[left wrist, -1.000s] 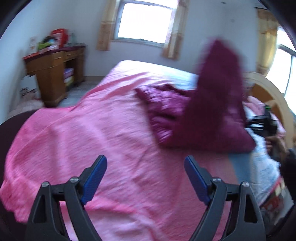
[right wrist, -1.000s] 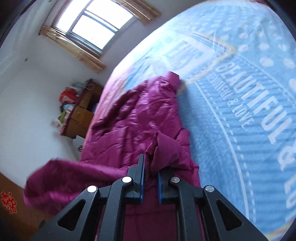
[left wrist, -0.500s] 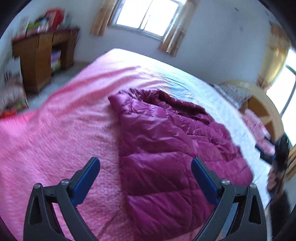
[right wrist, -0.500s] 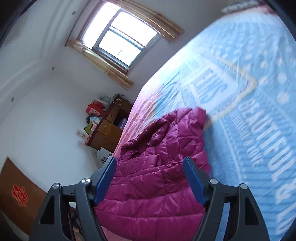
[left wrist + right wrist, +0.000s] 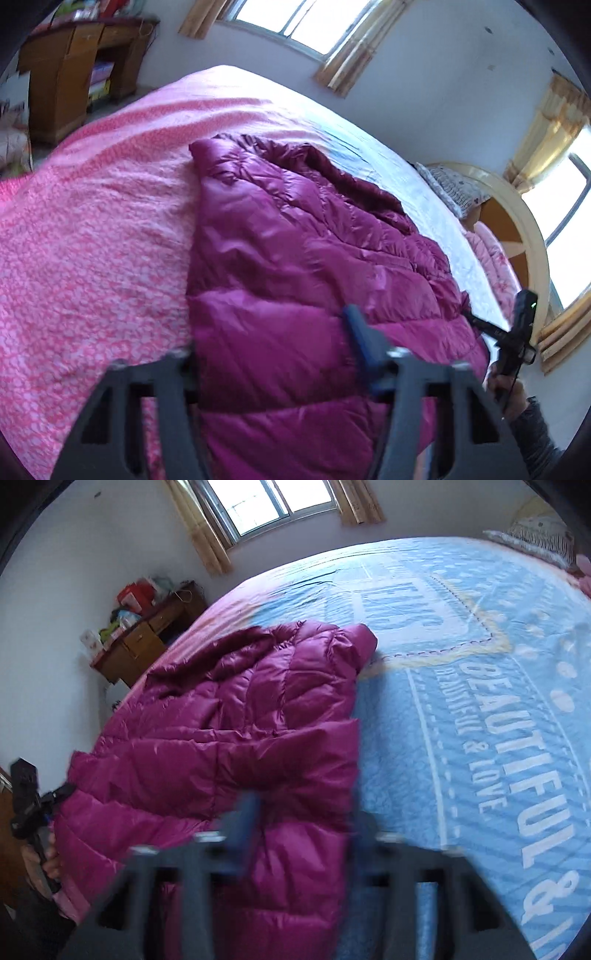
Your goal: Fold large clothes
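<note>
A purple down jacket [image 5: 295,258] lies lengthwise on the bed, with its hem toward me. In the left wrist view my left gripper [image 5: 273,339] straddles the near left corner of the hem. Its jaws are closing; one blue finger [image 5: 356,328] rests on top of the padding and the other is hidden at the jacket's edge. The right wrist view is blurred. There my right gripper [image 5: 304,818] straddles the near right edge of the jacket [image 5: 221,746], and its jaws are closing with the fabric between them.
A pink blanket [image 5: 92,240] covers the bed's left part and a blue printed sheet [image 5: 480,701] its right part. A wooden desk [image 5: 62,74] with clutter stands by the far wall, and pillows [image 5: 454,184] lie at the curved headboard. A hand [image 5: 506,391] grips the right tool.
The right gripper let go of the raised purple flap, which dropped flat onto the jacket. Both grippers then came down to the near hem, and their jaws are narrower than half a second ago.
</note>
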`<state>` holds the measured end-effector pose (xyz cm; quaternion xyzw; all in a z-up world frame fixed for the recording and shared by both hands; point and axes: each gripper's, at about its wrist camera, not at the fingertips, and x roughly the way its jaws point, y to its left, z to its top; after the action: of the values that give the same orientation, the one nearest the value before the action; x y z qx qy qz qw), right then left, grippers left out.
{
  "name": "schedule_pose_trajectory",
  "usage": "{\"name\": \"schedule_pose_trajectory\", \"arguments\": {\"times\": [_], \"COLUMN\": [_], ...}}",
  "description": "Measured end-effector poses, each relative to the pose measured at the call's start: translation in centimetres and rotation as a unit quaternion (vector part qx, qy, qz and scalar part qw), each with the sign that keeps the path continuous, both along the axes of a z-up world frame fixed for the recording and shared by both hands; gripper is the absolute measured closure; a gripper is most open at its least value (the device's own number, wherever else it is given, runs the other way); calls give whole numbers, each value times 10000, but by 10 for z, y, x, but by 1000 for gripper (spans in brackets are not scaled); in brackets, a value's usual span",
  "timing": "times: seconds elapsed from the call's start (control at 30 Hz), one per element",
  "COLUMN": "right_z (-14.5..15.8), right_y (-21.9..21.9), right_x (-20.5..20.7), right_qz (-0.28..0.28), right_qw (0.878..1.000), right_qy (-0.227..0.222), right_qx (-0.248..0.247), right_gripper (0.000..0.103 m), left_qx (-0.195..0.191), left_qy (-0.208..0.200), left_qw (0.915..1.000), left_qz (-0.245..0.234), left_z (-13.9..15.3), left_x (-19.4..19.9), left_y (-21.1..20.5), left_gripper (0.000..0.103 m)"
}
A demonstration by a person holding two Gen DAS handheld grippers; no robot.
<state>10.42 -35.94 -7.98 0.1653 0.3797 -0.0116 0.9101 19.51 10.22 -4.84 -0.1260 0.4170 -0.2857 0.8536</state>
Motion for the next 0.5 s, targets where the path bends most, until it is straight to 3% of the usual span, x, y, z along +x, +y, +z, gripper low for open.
{"name": "schedule_pose_trajectory", "arguments": {"times": [0.07, 0.17, 0.33, 0.5], "right_z": [5, 18, 49, 78], "right_y": [4, 13, 22, 31], "right_x": [-12, -35, -80, -129], "right_qz": [-166, -327, -486, -557], "right_qw": [9997, 9984, 9931, 9856], "right_qy": [-165, -421, -1055, -1598], "right_qx": [-47, -195, -139, -63], "right_gripper": [86, 91, 93, 93], "left_qx": [156, 17, -231, -519], "left_qy": [-302, -648, -1248, -1291], "left_qw": [9994, 9979, 9919, 9902], "left_qz": [60, 49, 70, 86], "left_z": [8, 19, 39, 41], "left_x": [-13, -32, -79, -102], "left_y": [-1, 5, 16, 24], "left_gripper": [76, 90, 91, 91]}}
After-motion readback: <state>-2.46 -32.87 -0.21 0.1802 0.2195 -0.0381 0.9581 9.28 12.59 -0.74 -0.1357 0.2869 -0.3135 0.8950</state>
